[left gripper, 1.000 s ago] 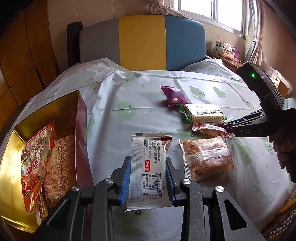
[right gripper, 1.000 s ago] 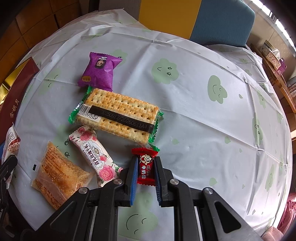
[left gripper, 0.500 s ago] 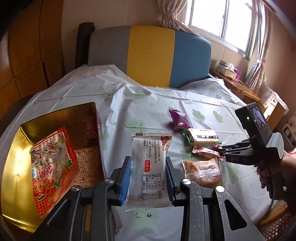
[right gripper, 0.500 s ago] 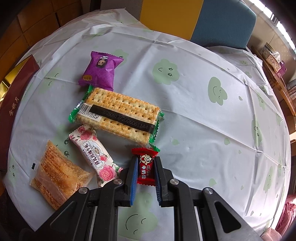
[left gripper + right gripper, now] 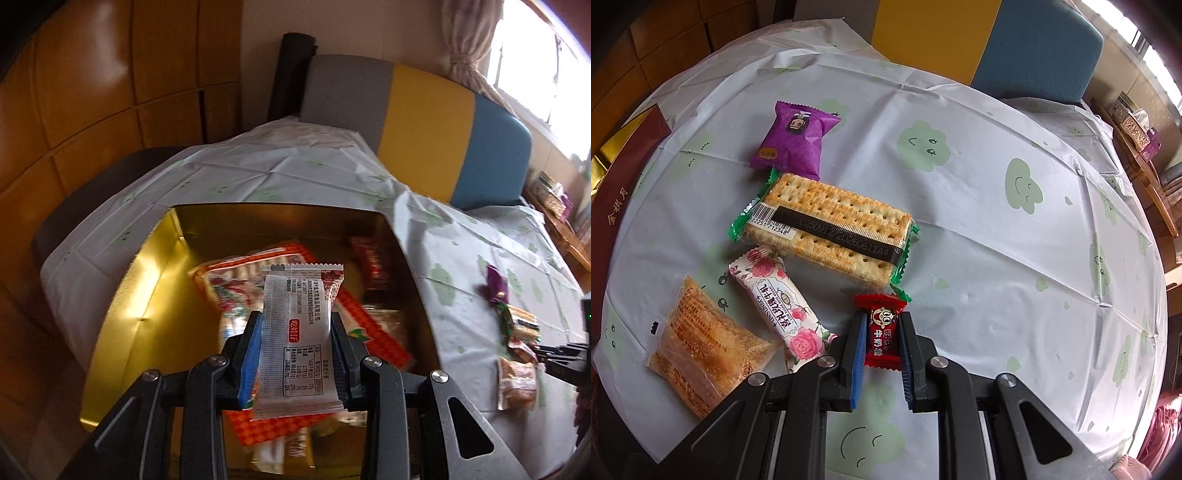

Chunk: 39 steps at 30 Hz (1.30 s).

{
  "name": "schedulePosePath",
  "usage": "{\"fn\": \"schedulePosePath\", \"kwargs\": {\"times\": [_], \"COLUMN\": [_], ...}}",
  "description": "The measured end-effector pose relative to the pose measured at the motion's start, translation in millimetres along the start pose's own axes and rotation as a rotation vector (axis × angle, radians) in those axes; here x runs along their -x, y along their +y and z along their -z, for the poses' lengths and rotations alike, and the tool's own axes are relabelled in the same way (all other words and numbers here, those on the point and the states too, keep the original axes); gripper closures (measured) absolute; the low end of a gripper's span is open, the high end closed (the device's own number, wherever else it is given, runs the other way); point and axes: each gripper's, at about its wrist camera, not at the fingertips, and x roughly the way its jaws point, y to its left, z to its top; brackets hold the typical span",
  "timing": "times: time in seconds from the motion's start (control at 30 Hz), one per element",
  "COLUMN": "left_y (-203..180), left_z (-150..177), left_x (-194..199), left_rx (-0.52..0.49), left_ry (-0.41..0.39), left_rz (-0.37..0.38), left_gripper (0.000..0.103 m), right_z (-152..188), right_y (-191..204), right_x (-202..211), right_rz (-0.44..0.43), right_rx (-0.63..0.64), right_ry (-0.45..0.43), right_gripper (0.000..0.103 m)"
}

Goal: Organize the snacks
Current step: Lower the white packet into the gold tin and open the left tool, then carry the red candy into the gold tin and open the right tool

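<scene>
We see the left gripper with jaws clamped on a white snack packet, above the open gold box already holding an orange packet. The right gripper pinches a red candy on the surface, beside the cracker pack, rose bar and purple pouch.

- Gold-lined rectangular box: glossy, mirror-like metallic inside.
- White plastic tablecloth with green cloud prints: smooth, creased, faint sheen.
- Silvery-white snack wrapper: shiny film.
- Orange-brown wall panels: polished wood.
</scene>
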Motion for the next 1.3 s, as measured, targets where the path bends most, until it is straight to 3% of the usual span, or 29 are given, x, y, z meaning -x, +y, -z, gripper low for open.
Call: {"fn": "schedulePosePath", "kwargs": {"times": [0.17,0.33,0.57,0.97,1.3], "left_y": [40,51,28,-7,-13], "left_z": [4,16,25,35,43], "left_x": [-11,-15,-5,4,9], "left_rx": [0.073,0.103,0.042,-0.054,-0.081], "left_ry": [0.033,0.070,0.047,0.050,0.061], "left_rz": [-0.105,-0.127,-0.097,-0.043,-0.014], "left_gripper": [0.068,0.061,0.054,0.054,0.054], "right_z": [1,2,2,4,3], "right_y": [1,1,0,1,2], "right_x": [0,2,2,4,3], "right_rz": [0.005,0.010,0.008,0.022,0.018], "right_rx": [0.004,0.006,0.006,0.010,-0.006], "right_ry": [-0.003,-0.007,-0.011,-0.021,-0.020], "right_gripper": [0.086,0.086,0.086,0.086,0.087]}}
